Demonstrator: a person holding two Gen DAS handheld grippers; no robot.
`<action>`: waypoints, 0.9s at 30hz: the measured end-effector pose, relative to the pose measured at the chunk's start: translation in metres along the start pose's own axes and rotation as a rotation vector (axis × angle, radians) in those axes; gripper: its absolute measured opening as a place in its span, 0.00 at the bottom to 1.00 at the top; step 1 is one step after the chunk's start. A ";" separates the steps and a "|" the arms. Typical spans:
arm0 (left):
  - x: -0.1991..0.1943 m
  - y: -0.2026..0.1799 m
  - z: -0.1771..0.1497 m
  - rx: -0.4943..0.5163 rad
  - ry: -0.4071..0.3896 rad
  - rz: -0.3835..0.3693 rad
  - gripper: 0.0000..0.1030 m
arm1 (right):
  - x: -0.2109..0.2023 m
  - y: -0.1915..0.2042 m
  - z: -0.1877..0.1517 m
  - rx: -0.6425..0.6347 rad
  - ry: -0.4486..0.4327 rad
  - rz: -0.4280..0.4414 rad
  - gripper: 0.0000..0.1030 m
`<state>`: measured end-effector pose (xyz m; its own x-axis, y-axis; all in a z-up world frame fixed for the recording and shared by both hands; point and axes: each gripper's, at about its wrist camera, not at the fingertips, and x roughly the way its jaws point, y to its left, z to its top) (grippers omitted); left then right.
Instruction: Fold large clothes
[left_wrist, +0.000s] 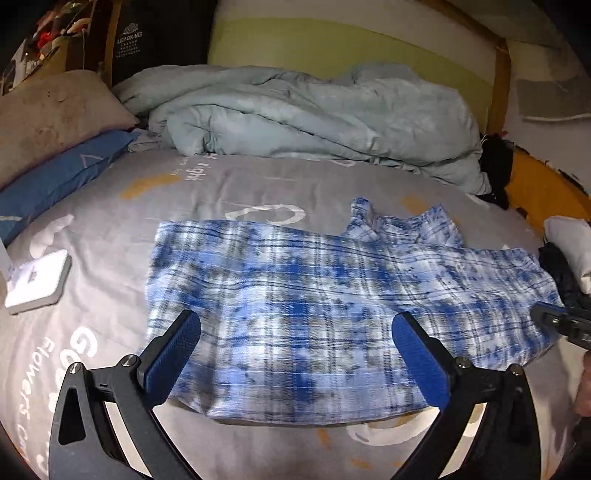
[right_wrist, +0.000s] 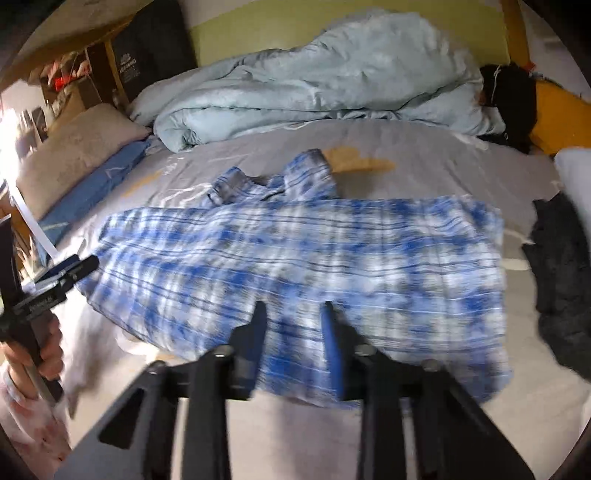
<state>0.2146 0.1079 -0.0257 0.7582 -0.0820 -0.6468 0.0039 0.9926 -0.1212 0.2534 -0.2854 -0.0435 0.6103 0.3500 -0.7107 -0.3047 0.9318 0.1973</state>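
Blue-white plaid shirt (left_wrist: 314, 314) spread flat on bed.

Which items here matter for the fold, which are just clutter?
In play:
plaid shirt, spread on the bed sheet
left gripper, jaws wide, empty
right gripper, jaws partly open above the shirt

Lying about:
light blue duvet
beige pillow
blue pillow
white box
dark garment
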 end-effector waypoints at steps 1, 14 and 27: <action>0.003 -0.002 -0.001 0.000 0.005 -0.006 1.00 | 0.006 0.004 0.001 -0.013 0.010 -0.013 0.10; 0.019 -0.009 -0.023 0.022 -0.041 0.001 1.00 | 0.009 -0.006 -0.012 0.070 0.094 -0.066 0.05; 0.005 -0.016 -0.024 0.052 -0.126 0.052 1.00 | -0.047 -0.105 -0.055 0.726 -0.068 -0.182 0.69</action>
<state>0.2028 0.0896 -0.0455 0.8339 -0.0219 -0.5515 -0.0063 0.9988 -0.0492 0.2165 -0.4046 -0.0682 0.6558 0.1676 -0.7361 0.3500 0.7964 0.4931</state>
